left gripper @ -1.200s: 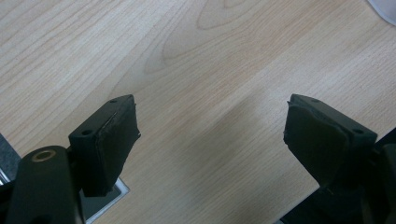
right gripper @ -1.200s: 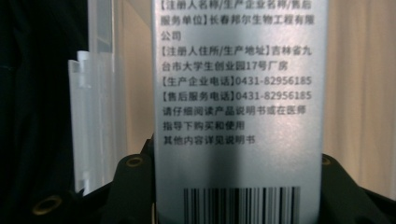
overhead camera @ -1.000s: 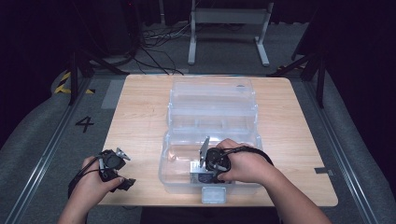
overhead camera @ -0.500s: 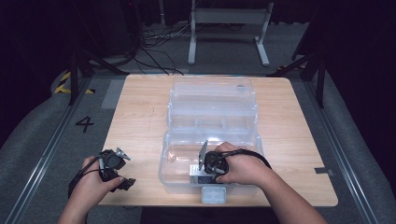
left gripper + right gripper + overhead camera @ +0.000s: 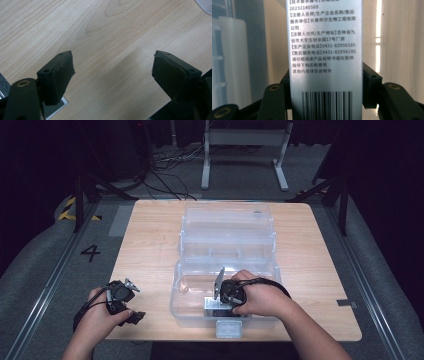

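Observation:
A clear plastic case (image 5: 186,306) lies open on the wooden table (image 5: 150,245), its lid (image 5: 227,227) folded back. My right gripper (image 5: 220,304) reaches into the case's front compartment. A silver printed box with a barcode (image 5: 324,50) stands between its jaws, also seen as the silver box (image 5: 214,309) from above. The jaws have just been opening and the pads sit beside the box's edges without clamping it. My left gripper (image 5: 135,301) hovers at the table's front left corner. Its jaws stand wide apart over bare wood, the left gripper (image 5: 113,72) holding nothing.
The case's white latch (image 5: 228,328) sticks out over the front edge. A metal stand (image 5: 245,150) and cables lie on the floor beyond the table. The table's front left edge is right under my left hand.
The right hand has shifted the silver box slightly lower and nearer the front of the compartment. The left hand has kept still.

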Demonstrator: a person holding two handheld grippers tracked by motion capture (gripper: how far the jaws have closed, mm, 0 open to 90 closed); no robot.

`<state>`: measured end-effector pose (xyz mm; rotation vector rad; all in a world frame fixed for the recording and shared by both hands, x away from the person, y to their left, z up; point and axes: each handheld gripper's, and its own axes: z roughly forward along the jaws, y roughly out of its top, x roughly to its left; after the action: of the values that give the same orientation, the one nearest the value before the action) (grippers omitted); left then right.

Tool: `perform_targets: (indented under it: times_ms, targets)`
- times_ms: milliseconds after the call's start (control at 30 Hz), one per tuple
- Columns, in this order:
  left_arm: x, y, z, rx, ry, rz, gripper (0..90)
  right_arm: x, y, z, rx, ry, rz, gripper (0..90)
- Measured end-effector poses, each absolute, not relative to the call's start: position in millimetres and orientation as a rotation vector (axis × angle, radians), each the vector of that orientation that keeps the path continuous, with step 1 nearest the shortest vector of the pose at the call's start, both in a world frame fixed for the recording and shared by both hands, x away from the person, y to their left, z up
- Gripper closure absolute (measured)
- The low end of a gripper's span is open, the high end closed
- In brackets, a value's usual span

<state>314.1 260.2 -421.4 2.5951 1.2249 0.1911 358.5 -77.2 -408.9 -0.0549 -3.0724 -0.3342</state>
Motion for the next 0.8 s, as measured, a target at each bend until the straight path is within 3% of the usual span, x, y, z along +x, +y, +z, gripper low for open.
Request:
perform_targets:
  times_ms: [133,800]
  targets:
    - [314.3,259.8,-421.2,2.598,1.224,0.19,18.2,359.3,-82.3,-400.7,-0.082,-3.073,-0.358,40.9]
    - [332.7,244.5,-420.3,2.635,1.157,0.197,19.0,338.6,-124.6,-338.7,-0.183,-3.1,-0.5,40.3]
